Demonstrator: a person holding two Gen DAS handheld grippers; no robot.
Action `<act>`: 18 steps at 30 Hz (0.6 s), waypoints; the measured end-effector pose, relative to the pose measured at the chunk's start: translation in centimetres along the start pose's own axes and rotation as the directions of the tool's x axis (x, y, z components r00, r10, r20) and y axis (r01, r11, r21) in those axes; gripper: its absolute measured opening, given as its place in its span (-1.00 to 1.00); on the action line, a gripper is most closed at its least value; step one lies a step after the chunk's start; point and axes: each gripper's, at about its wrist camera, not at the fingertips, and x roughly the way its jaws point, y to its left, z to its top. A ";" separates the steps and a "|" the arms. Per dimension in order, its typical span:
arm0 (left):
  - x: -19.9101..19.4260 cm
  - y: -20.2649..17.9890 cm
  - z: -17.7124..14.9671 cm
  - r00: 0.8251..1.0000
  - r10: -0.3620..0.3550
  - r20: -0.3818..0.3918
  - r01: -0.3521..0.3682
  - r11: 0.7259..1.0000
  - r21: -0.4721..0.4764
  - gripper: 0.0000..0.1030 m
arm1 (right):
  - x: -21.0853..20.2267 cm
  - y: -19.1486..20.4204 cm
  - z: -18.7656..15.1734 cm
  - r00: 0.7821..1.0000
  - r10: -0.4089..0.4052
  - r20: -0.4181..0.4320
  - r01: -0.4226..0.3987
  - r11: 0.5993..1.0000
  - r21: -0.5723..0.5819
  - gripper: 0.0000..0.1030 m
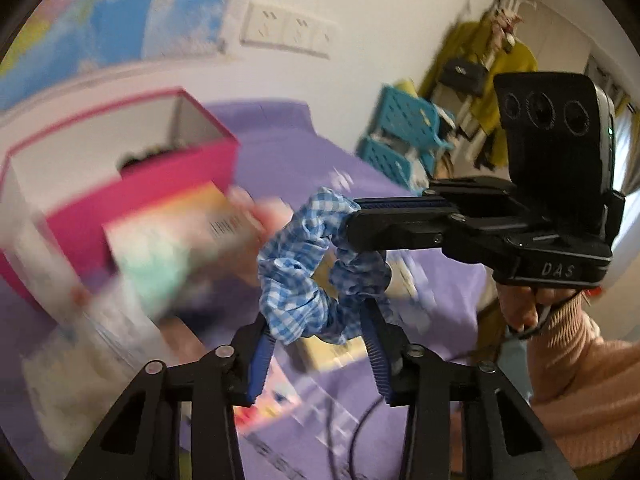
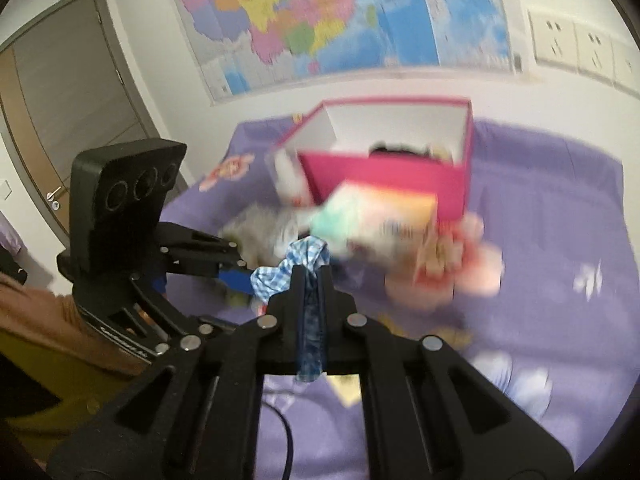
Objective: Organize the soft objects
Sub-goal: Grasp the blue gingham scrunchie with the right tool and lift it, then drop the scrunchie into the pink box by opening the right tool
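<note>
Both grippers grip blue gingham scrunchie [image 1: 304,276]: right gripper [image 1: 354,216] jaws clamped tight, left gripper [image 1: 320,332] jaws narrow around it, above purple bed [image 2: 540,208].

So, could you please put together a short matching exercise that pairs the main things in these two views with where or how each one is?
Things:
1. scrunchie
2. pink box
3. right gripper
4. map

Places or states:
A. hangs on the wall
B. shut on checked fabric
C. stands open on the purple cloth
D. held between both grippers

Pairs: 1-D, 2-C, 3-B, 4-A
</note>
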 end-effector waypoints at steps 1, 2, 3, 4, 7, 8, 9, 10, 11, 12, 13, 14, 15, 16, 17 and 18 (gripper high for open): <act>-0.4 0.5 0.8 1.000 0.017 0.019 -0.017 1.000 -0.007 -0.21 | 0.2 -0.1 1.1 1.000 -0.002 0.013 0.002 1.000 -0.008 -0.87; -0.7 1.1 1.7 0.999 0.028 0.033 -0.027 1.000 -0.015 -0.21 | 0.4 -0.4 1.8 1.000 0.001 0.021 -0.001 1.000 -0.013 -0.87; -0.9 1.7 2.4 0.999 0.035 0.040 -0.034 0.999 -0.022 -0.23 | 0.7 -0.6 2.8 0.999 -0.003 0.034 0.003 1.000 -0.014 -0.87; -1.1 2.2 3.4 0.997 0.052 0.051 -0.051 0.998 -0.029 -0.24 | 1.0 -0.9 3.7 0.999 -0.009 0.043 0.010 1.000 -0.014 -0.87; -1.3 3.7 5.8 0.993 0.094 0.072 -0.090 0.995 -0.049 -0.29 | 1.9 -1.7 6.3 0.997 -0.023 0.071 0.023 1.000 -0.009 -0.87; -1.1 4.1 6.5 0.992 0.102 0.074 -0.098 0.994 -0.055 -0.30 | 2.1 -2.1 6.9 0.997 -0.022 0.076 0.023 1.000 -0.009 -0.87; -1.0 4.6 7.4 0.991 0.113 0.076 -0.109 0.992 -0.059 -0.32 | 2.5 -2.4 7.7 0.996 -0.020 0.085 0.020 1.000 -0.001 -0.87; -0.8 5.1 8.2 0.988 0.135 0.079 -0.130 0.989 -0.063 -0.33 | 2.9 -2.9 8.4 0.996 -0.024 0.089 0.023 1.000 0.013 -0.87; -0.4 5.3 8.8 0.985 0.154 0.079 -0.148 0.987 -0.067 -0.33 | 3.5 -3.3 9.1 0.995 -0.036 0.088 0.035 0.999 0.021 -0.87; -0.1 5.8 9.5 0.982 0.169 0.079 -0.163 0.984 -0.071 -0.34 | 3.9 -3.6 9.7 0.995 -0.049 0.091 0.047 0.999 0.028 -0.87; 0.4 6.3 10.3 0.981 0.178 0.075 -0.172 0.982 -0.080 -0.34 | 4.4 -4.2 10.3 0.994 -0.057 0.094 0.053 0.998 0.044 -0.87; 0.7 6.9 10.7 0.981 0.180 0.069 -0.174 0.980 -0.092 -0.34 | 4.9 -4.8 10.9 0.994 -0.064 0.093 0.059 0.997 0.056 -0.87; 1.1 7.4 11.3 0.981 0.182 0.063 -0.175 0.979 -0.100 -0.34 | 5.3 -5.3 11.4 0.993 -0.072 0.094 0.066 0.996 0.067 -0.87; 1.5 8.1 11.8 0.980 0.192 0.057 -0.185 0.977 -0.108 -0.33 | 5.9 -6.0 11.9 0.992 -0.081 0.094 0.074 0.994 0.079 -0.87; 1.9 8.6 12.3 0.978 0.204 0.051 -0.197 0.974 -0.114 -0.33 | 6.4 -6.5 12.2 0.992 -0.086 0.092 0.078 0.993 0.087 -0.87; 2.4 9.1 12.7 0.975 0.217 0.040 -0.211 0.969 -0.125 -0.34 | 7.0 -7.1 12.6 0.992 -0.089 0.089 0.080 0.992 0.102 -0.87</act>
